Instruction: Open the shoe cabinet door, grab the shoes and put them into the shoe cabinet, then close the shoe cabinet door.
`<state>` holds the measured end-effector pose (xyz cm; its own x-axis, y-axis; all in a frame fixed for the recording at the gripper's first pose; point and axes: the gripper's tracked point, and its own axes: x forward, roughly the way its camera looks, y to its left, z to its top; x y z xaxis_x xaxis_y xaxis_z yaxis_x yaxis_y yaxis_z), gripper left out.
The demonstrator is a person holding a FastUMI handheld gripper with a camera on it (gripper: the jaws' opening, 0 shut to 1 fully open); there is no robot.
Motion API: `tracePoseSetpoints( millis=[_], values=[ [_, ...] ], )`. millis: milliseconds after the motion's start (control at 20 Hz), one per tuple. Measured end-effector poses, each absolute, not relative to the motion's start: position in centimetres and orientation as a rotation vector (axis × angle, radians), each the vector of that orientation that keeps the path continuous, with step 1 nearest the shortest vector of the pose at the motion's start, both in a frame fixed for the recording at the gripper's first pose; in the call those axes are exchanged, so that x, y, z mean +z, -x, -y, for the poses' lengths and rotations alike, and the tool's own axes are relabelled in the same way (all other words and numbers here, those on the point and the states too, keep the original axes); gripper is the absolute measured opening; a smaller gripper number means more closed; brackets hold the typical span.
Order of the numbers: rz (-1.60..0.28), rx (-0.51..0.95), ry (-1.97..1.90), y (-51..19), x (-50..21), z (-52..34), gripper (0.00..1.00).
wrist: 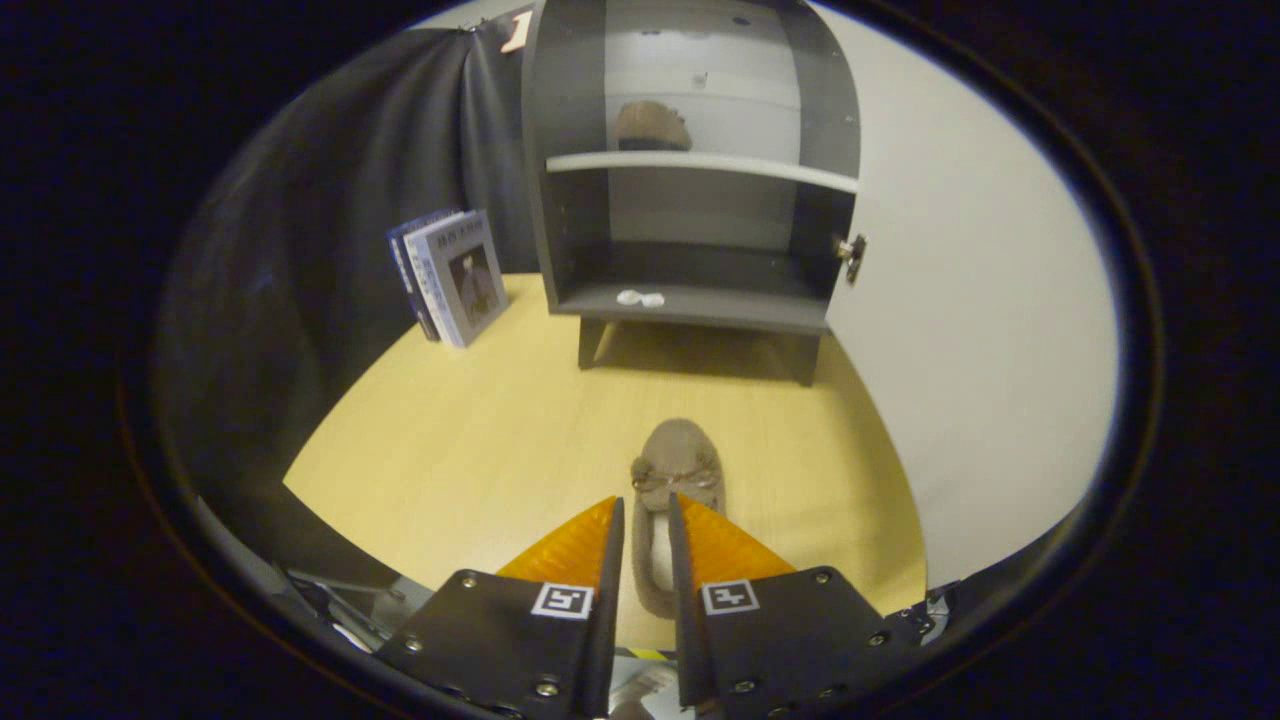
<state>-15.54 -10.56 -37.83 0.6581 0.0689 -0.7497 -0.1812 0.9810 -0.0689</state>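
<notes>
Tongs (646, 505) pinch the near shoe's (678, 470) heel rim narrowly before the open shoe cabinet (700, 300).

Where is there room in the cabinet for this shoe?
The gripper is closed on the shoe. The cabinet's bottom shelf is mostly bare, right of the small white thing. The upper shelf holds another shoe, with bare room to its right.

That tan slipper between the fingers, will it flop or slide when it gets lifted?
The slipper looks soft and plush, so it will probably sag at the toe if lifted by its heel wall. It seems light for its size. The gripper has narrowed on that wall; the fuzzy fabric should resist slipping, though the smooth floor would let it slide.
</notes>
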Motion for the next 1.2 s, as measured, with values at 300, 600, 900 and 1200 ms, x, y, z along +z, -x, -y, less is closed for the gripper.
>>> tracePoseSetpoints(
  millis=[300,600,900,1200],
  values=[
    [-1.014,0.133,0.206,15.4,-46.1,11.0,0.26],
    [-1.043,0.108,0.277,15.0,-48.5,11.8,0.26],
    [-1.034,0.043,0.233,14.9,-47.3,11.8,0.01],
    [-0.952,-0.042,0.155,12.1,-42.7,12.0,0.0]
  ],
)
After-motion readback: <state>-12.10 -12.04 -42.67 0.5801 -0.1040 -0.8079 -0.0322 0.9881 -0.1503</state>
